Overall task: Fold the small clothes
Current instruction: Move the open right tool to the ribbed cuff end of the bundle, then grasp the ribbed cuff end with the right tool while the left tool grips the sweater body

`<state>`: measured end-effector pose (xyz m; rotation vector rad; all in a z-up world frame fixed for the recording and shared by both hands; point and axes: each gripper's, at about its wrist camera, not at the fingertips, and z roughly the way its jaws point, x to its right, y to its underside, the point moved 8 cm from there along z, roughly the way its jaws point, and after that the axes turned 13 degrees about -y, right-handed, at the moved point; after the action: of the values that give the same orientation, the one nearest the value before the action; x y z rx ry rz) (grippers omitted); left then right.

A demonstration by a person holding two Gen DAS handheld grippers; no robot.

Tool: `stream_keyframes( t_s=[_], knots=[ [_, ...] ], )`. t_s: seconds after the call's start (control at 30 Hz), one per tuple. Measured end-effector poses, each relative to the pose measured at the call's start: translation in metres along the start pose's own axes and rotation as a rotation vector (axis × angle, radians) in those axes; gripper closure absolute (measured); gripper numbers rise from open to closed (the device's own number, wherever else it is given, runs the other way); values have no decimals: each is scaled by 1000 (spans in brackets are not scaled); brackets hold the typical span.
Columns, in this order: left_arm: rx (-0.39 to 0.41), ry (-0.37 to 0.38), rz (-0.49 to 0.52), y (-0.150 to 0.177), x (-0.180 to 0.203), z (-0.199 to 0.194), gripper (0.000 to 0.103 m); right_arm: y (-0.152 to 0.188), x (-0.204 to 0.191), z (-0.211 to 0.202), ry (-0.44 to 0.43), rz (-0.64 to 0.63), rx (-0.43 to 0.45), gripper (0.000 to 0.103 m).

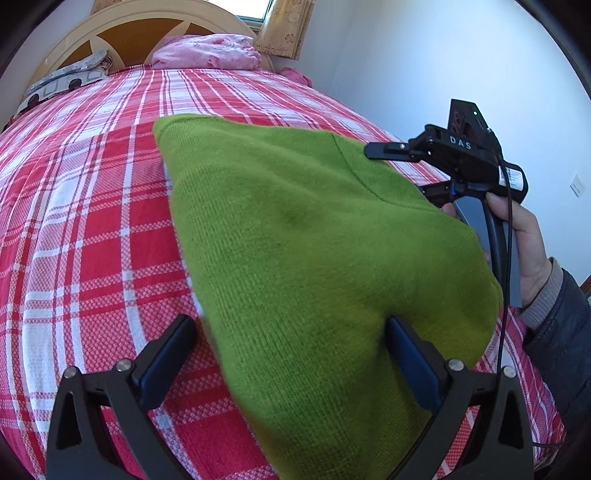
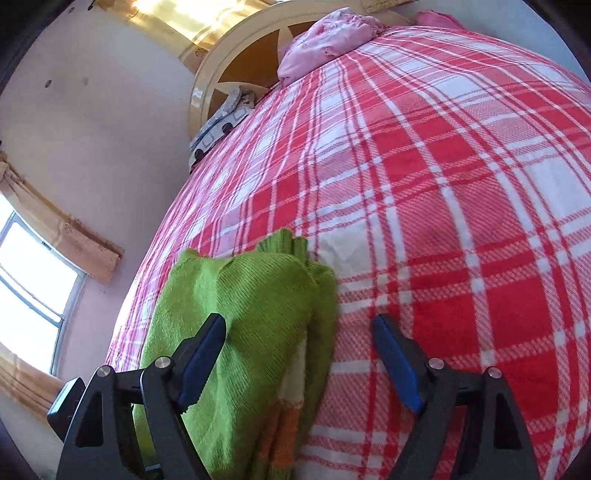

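A green knitted garment lies folded on the red and white plaid bed cover. My left gripper is open, its fingers wide apart over the garment's near end, the right finger against the fabric. The right gripper shows at the garment's far right edge, held by a hand. In the right wrist view the garment shows cream and orange stripes at its near end. My right gripper is open, with the left finger over the garment and the right finger over the cover.
A pink bundle and a grey patterned pillow lie at the wooden headboard. White walls and curtained windows surround the bed. The bed's right edge runs close to the wall.
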<state>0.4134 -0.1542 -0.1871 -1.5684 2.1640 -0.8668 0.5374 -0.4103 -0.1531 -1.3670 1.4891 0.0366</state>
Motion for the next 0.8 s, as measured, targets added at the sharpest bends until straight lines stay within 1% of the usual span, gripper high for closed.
stream_keyframes(
  t_s=[0.07,0.1,0.27,0.33,0.4,0.47,0.53,0.73,0.8],
  knots=[
    [0,2,-2,0,0,0,0,-2,-4,10,-56,3,-18,21],
    [1,3,-2,1,1,0,0,-3,-5,17,-68,3,-29,21],
    [1,2,-2,-1,1,1,0,-10,-11,41,-71,-37,-65,22],
    [-1,-7,4,-1,2,2,0,-11,-9,46,-62,-47,-70,32],
    [-2,-5,4,-1,2,3,0,-10,-7,49,-54,-54,-70,52],
    [-3,-1,4,-3,2,4,0,-6,-6,48,-93,-44,-72,62],
    [1,1,7,-3,3,4,0,-5,-5,47,-109,-37,-67,64],
    [16,-20,31,-2,7,2,0,-2,-9,47,-83,-84,-60,67],
    [24,-15,52,-2,12,0,7,-1,-11,48,-61,-105,-61,68]
  ],
)
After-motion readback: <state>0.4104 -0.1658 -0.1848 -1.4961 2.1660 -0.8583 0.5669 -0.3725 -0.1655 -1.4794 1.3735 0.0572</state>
